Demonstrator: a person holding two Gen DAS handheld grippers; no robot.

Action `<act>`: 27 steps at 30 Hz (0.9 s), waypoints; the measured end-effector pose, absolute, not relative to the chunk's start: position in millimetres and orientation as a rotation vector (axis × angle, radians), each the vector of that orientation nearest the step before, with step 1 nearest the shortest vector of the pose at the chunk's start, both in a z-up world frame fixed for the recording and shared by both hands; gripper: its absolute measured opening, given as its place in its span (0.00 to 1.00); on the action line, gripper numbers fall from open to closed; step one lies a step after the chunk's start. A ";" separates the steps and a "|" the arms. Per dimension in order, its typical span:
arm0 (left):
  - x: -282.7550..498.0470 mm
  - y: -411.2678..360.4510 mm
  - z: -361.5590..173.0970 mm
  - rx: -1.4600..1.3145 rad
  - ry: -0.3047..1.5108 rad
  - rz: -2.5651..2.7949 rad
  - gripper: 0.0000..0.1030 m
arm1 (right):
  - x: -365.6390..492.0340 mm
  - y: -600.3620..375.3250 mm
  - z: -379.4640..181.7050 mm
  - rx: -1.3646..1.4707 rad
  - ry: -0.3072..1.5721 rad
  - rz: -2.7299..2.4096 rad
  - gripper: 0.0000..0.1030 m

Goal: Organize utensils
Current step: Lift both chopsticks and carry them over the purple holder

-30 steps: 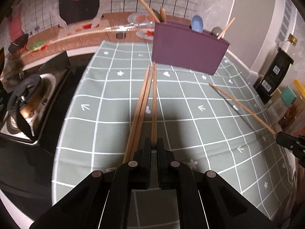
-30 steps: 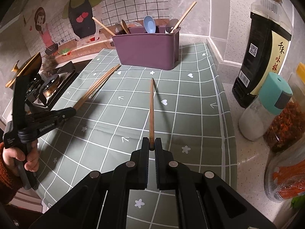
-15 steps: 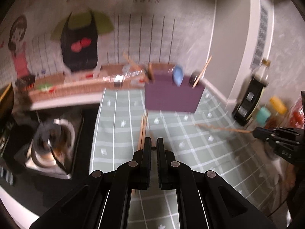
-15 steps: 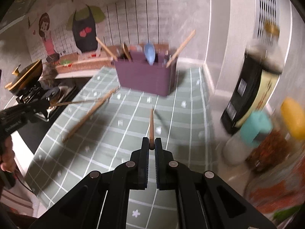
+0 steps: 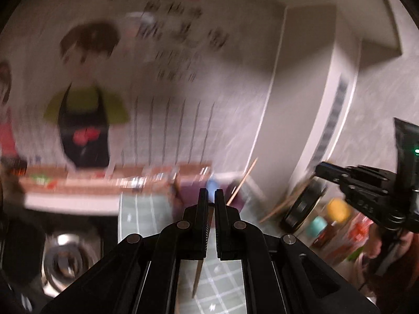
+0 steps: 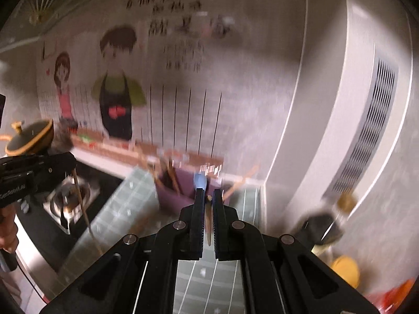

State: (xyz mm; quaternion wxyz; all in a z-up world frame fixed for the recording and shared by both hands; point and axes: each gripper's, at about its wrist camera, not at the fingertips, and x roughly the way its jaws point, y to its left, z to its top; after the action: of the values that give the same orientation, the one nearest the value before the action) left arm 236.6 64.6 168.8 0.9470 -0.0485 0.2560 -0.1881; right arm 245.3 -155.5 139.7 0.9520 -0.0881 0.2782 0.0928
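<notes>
Gripping one chopstick (image 5: pixel 198 274) in the left gripper (image 5: pixel 208 198) and another chopstick (image 6: pixel 208 225) in the right gripper (image 6: pixel 207 196), both clamped narrow, above the purple holder (image 6: pixel 172 196). Could slip or swing, missing a slot.

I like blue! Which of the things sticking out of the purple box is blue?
The spoon, standing in the middle of the purple holder. The chopsticks leaning around it are brown wood.

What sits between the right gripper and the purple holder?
In the right wrist view only green checked mat shows between the right gripper, shut on a chopstick, and the purple holder; blur hides small items.
</notes>
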 end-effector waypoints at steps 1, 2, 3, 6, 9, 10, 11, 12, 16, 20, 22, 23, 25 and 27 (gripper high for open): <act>239.1 65.3 183.8 -0.102 0.496 -0.398 0.04 | 250.1 -154.6 157.1 -0.175 0.546 0.181 0.05; 240.8 66.4 194.2 -0.107 0.478 -0.407 0.04 | 252.7 -154.0 167.1 -0.171 0.536 0.178 0.05; 245.8 67.4 211.9 -0.115 0.444 -0.425 0.04 | 257.3 -153.6 181.7 -0.163 0.521 0.175 0.05; 255.8 67.0 239.9 -0.105 0.357 -0.419 0.04 | 272.1 -152.8 215.6 -0.141 0.483 0.165 0.05; 277.3 66.4 258.0 -0.119 0.304 -0.430 0.04 | 292.7 -152.8 234.3 -0.125 0.475 0.148 0.05; 285.3 67.0 260.2 -0.129 0.297 -0.431 0.04 | 302.7 -152.9 238.2 -0.117 0.481 0.146 0.05; 293.8 67.2 260.8 -0.140 0.292 -0.429 0.04 | 307.8 -152.7 238.1 -0.115 0.484 0.143 0.05; 299.7 66.9 259.0 -0.148 0.292 -0.431 0.04 | 315.5 -151.7 237.6 -0.116 0.489 0.135 0.05; 340.0 68.3 243.1 -0.204 0.324 -0.449 0.04 | 343.8 -146.7 223.1 -0.121 0.535 0.124 0.05; 369.3 63.4 215.1 -0.214 0.359 -0.442 0.04 | 366.6 -148.3 198.5 -0.116 0.576 0.128 0.05; 385.3 61.6 198.7 -0.220 0.384 -0.438 0.04 | 376.4 -150.6 186.8 -0.112 0.599 0.132 0.05; 389.8 61.3 194.1 -0.224 0.395 -0.436 0.04 | 383.3 -152.0 179.1 -0.107 0.619 0.133 0.05; 406.6 60.5 178.6 -0.241 0.429 -0.435 0.04 | 393.5 -153.3 165.4 -0.106 0.648 0.134 0.05; 413.9 57.7 168.8 -0.237 0.447 -0.430 0.04 | 401.0 -154.3 152.8 -0.102 0.671 0.132 0.05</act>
State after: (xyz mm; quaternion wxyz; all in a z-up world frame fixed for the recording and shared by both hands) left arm 413.9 57.7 168.8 0.9454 -0.1165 0.2192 -0.2113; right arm 401.0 -154.3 152.8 0.9409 -0.0501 0.3288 0.0647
